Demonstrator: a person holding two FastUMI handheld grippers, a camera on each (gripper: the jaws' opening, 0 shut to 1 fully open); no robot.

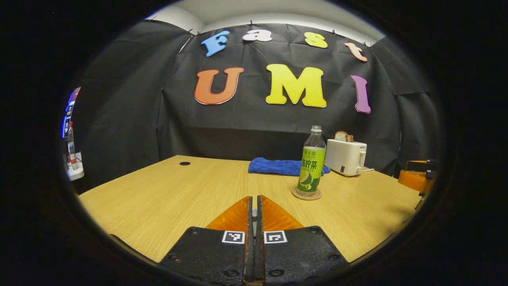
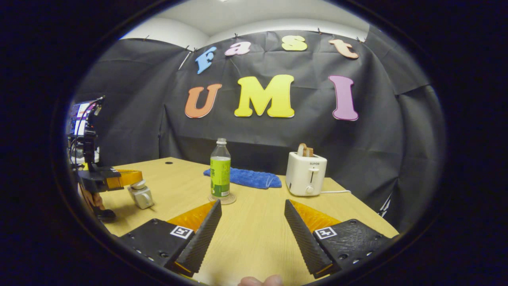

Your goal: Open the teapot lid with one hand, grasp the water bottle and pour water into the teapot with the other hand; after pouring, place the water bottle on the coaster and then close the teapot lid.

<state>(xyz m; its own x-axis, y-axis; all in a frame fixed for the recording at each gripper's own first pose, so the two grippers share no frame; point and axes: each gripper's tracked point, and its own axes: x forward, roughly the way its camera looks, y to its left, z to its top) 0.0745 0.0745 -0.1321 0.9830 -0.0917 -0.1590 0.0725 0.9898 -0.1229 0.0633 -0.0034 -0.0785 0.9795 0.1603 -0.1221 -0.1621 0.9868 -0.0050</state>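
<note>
We see the bottle (image 1: 312, 162) standing upright on the coaster (image 1: 306, 194), on the wooden surface (image 1: 178, 190), capless. Behind it lie a blue cloth (image 1: 278, 166) and a toaster (image 1: 346, 157) with bread in it. The left gripper (image 1: 254, 212) has its fingers pressed together, holding nothing. In the right gripper view, the right gripper (image 2: 252, 216) has its fingers spread wide, and the left gripper hovers just over the teapot (image 2: 141, 194) at the surface's left edge.
</note>
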